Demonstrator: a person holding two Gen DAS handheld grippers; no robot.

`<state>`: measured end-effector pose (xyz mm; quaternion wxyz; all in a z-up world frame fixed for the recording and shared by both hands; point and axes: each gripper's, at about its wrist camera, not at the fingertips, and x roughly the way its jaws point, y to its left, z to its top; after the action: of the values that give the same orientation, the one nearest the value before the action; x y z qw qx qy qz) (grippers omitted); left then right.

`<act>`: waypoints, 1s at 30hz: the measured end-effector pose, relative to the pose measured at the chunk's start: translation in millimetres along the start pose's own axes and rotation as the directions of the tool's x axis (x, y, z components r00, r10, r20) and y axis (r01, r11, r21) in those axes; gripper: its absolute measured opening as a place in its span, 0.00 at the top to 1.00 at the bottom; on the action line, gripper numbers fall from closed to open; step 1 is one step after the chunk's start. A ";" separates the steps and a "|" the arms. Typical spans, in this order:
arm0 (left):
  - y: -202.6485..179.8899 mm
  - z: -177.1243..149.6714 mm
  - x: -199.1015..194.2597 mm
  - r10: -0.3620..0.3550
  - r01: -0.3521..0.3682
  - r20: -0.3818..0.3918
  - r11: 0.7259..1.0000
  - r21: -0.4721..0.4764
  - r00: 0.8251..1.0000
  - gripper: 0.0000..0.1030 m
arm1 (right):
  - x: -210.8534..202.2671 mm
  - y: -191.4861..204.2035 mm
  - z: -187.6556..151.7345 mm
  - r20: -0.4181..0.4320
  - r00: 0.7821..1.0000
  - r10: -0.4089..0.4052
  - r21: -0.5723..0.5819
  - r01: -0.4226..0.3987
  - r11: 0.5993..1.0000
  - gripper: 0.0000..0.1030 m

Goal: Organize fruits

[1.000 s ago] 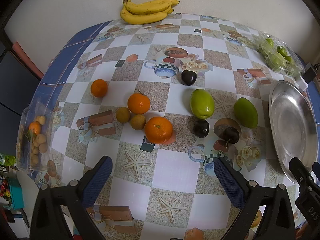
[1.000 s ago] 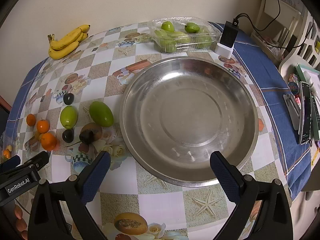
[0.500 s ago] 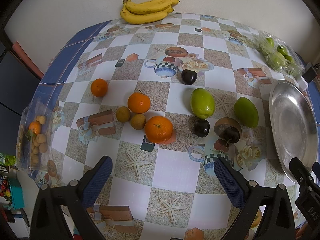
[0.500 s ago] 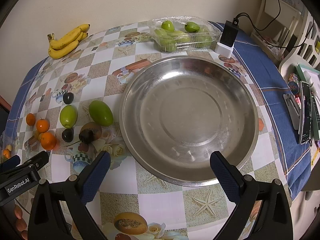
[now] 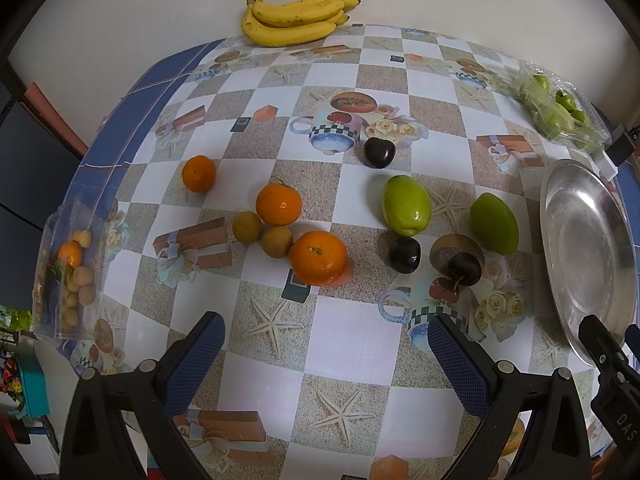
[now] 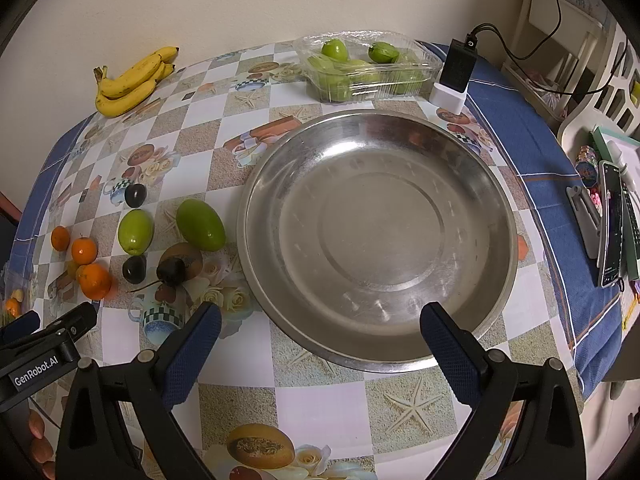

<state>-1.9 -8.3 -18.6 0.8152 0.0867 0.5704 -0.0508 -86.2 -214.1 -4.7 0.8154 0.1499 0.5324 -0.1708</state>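
Note:
Loose fruit lies on the patterned tablecloth: three oranges, the nearest one (image 5: 318,258) just ahead of my left gripper (image 5: 326,354), which is open and holds nothing. Two small brown fruits (image 5: 277,241) sit beside it. Two green mangoes (image 5: 406,205) (image 5: 493,224) and three dark plums (image 5: 405,255) lie further right. A wide steel bowl (image 6: 472,184) with nothing in it fills the right wrist view, directly before my open right gripper (image 6: 320,344). The same mangoes (image 6: 200,224) lie left of the bowl.
A banana bunch (image 5: 294,20) rests at the far edge by the wall. A clear box of green fruit (image 6: 366,66) stands behind the bowl, a black charger (image 6: 458,70) beside it. A plastic tray of small fruit (image 5: 70,272) sits at the left edge. A phone (image 6: 610,224) lies right.

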 end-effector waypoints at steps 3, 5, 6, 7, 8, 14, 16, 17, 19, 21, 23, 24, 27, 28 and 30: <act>0.3 0.0 0.0 0.001 -0.001 -0.003 1.000 0.000 1.000 0.00 | 0.9 -0.4 0.4 -0.005 1.000 -0.001 0.002 0.002 1.000 0.03; -0.2 0.5 -0.2 0.001 -0.001 -0.005 1.000 -0.001 1.000 0.00 | 1.1 -0.2 0.3 -0.004 1.000 -0.001 0.002 0.001 1.000 0.03; 0.8 -0.2 -0.1 0.001 -0.001 -0.006 1.000 -0.003 1.000 0.00 | 1.1 0.0 0.4 -0.005 1.000 -0.002 0.002 0.002 1.000 0.03; 0.5 1.0 -0.3 0.003 -0.003 -0.008 1.000 -0.005 1.000 0.00 | 1.3 0.6 0.6 -0.005 1.000 -0.002 0.002 0.002 1.000 0.03; -0.1 2.3 -0.5 0.007 -0.007 -0.010 1.000 -0.007 1.000 0.00 | 1.5 1.7 1.1 -0.005 1.000 -0.003 -0.001 0.003 1.000 0.03; 1.2 8.7 -0.7 -0.017 0.016 -0.025 1.000 -0.026 1.000 0.00 | -2.8 5.0 8.8 0.014 1.000 0.006 -0.005 -0.006 1.000 0.03; 0.7 15.5 -1.7 -0.014 0.013 -0.024 0.999 -0.036 1.000 0.00 | -5.4 5.6 14.5 0.027 0.999 0.019 -0.003 -0.019 1.000 0.03; 0.2 19.8 -3.4 -0.005 0.004 -0.015 0.999 -0.037 1.000 0.00 | -6.9 6.5 17.9 0.035 0.999 0.030 -0.004 -0.030 1.000 0.03; 0.8 29.7 -7.9 0.006 -0.006 0.004 0.999 -0.046 1.000 0.00 | -9.1 9.5 25.2 0.050 0.997 0.056 -0.007 -0.056 0.998 0.03; 0.7 39.3 -9.4 0.008 -0.007 0.010 0.998 -0.058 1.000 0.00 | -10.0 13.6 32.2 0.058 0.995 0.081 -0.008 -0.080 0.997 0.03; 1.0 49.2 -9.9 0.004 -0.002 0.018 0.998 -0.068 1.000 0.02 | -9.3 20.7 39.9 0.061 0.992 0.113 -0.019 -0.112 0.993 0.03; 0.6 53.1 -9.6 0.002 0.000 0.019 0.998 -0.069 1.000 0.03 | -8.8 24.4 44.1 0.064 0.990 0.129 -0.026 -0.128 0.991 0.03; 1.9 63.5 -5.4 -0.019 0.020 0.014 0.997 -0.081 1.000 0.08 | -8.9 34.9 54.1 0.076 0.984 0.160 -0.055 -0.156 0.986 0.03; 3.4 66.7 -2.1 -0.027 0.028 0.006 0.996 -0.089 1.000 0.09 | -8.9 39.2 57.8 0.081 0.983 0.167 -0.068 -0.161 0.985 0.03; 6.5 71.2 3.5 -0.030 0.028 -0.010 0.994 -0.102 1.000 0.12 | -7.8 46.0 62.5 0.083 0.979 0.184 -0.085 -0.177 0.981 0.04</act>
<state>66.0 -16.0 2.4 0.8145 0.0369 0.5781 -0.0329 -18.0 -198.5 29.6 0.8560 0.1583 0.4854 -0.0820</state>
